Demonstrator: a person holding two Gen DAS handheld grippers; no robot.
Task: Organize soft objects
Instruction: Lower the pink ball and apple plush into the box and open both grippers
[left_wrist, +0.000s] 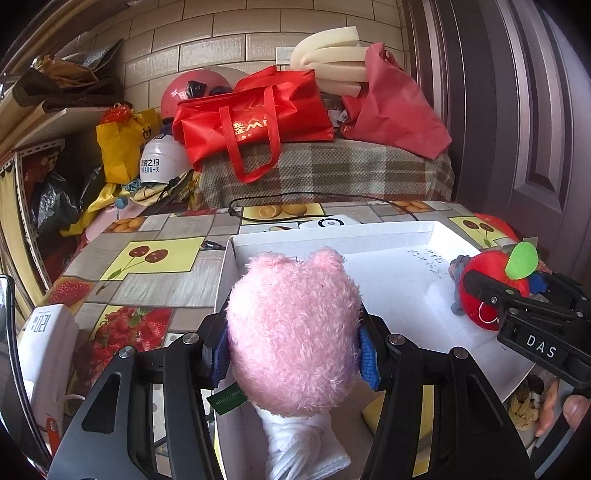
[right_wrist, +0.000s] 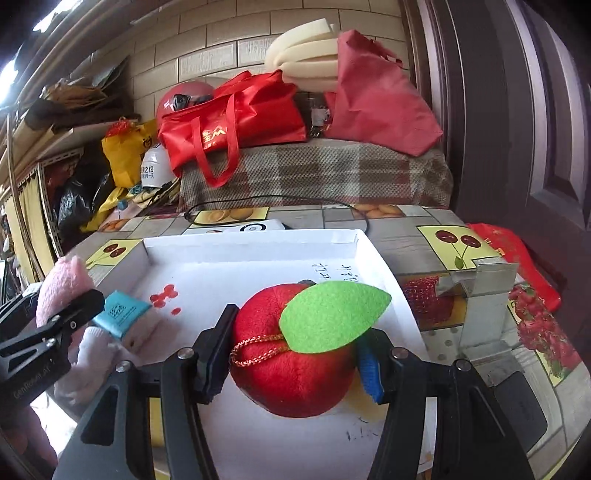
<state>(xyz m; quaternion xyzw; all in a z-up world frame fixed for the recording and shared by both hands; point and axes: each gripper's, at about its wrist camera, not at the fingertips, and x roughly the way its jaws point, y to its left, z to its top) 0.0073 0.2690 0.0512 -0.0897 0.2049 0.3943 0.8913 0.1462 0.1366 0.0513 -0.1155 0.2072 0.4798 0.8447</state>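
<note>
My left gripper (left_wrist: 293, 347) is shut on a pink plush toy (left_wrist: 293, 332) with a white cloth body, held over the near left part of a white shallow box (left_wrist: 388, 236). My right gripper (right_wrist: 291, 363) is shut on a red plush apple (right_wrist: 291, 369) with a green felt leaf, held over the box (right_wrist: 258, 240). The apple (left_wrist: 487, 291) and right gripper (left_wrist: 517, 295) show at the right of the left wrist view. The pink toy (right_wrist: 62, 288) and left gripper (right_wrist: 66, 314) show at the left of the right wrist view, with a blue tag.
The box sits on a fruit-patterned tablecloth (left_wrist: 147, 254). A black cable (left_wrist: 295, 199) and a white device (left_wrist: 332, 221) lie behind it. Red bags (left_wrist: 251, 118), helmets and foam rolls (left_wrist: 332, 55) pile up behind. A silver cardboard piece (right_wrist: 484, 295) stands right.
</note>
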